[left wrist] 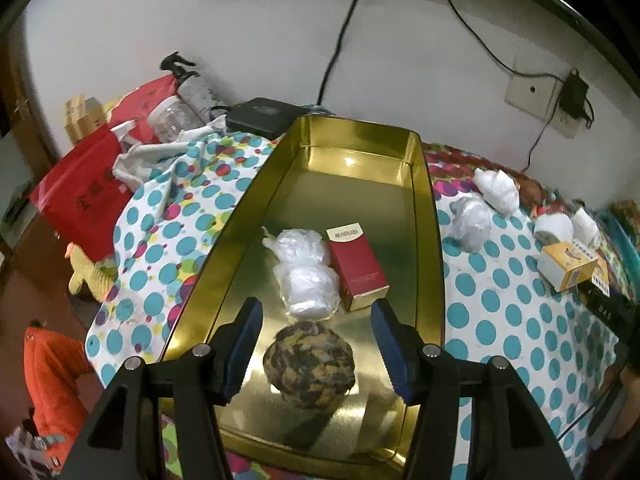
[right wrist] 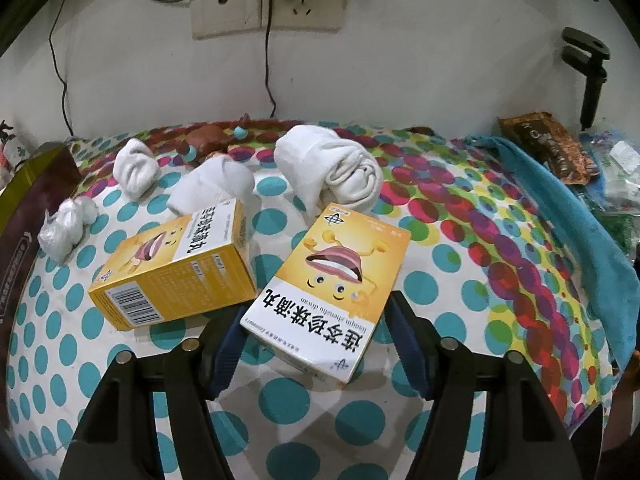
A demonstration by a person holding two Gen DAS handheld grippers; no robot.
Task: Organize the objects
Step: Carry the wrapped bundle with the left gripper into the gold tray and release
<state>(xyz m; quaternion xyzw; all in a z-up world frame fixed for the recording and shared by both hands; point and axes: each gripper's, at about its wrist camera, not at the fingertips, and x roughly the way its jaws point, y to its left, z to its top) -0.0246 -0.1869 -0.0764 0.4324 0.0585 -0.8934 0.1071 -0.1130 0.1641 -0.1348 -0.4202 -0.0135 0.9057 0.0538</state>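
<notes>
In the left wrist view a gold tin tray (left wrist: pixel 422 208) lies on the dotted cloth. It holds a camouflage sock ball (left wrist: pixel 309 364), a white plastic bundle (left wrist: pixel 304 276) and a red box (left wrist: pixel 357 266). My left gripper (left wrist: pixel 316 350) is open, its fingers on either side of the sock ball. In the right wrist view my right gripper (right wrist: pixel 316 344) is open around the near end of a yellow medicine box (right wrist: pixel 328 292). A second yellow box (right wrist: pixel 176 272) lies to its left, and it also shows in the left wrist view (left wrist: pixel 568 266).
White rolled socks (right wrist: pixel 332 172) (right wrist: pixel 136 170) (right wrist: pixel 216 188) and a plastic bundle (right wrist: pixel 66 226) lie behind the boxes. A blue towel (right wrist: pixel 568 216) and snack packets (right wrist: pixel 548 144) are at the right. A red bag (left wrist: pixel 84 196), jar (left wrist: pixel 172 118) and spray bottle (left wrist: pixel 192 84) stand left of the tray.
</notes>
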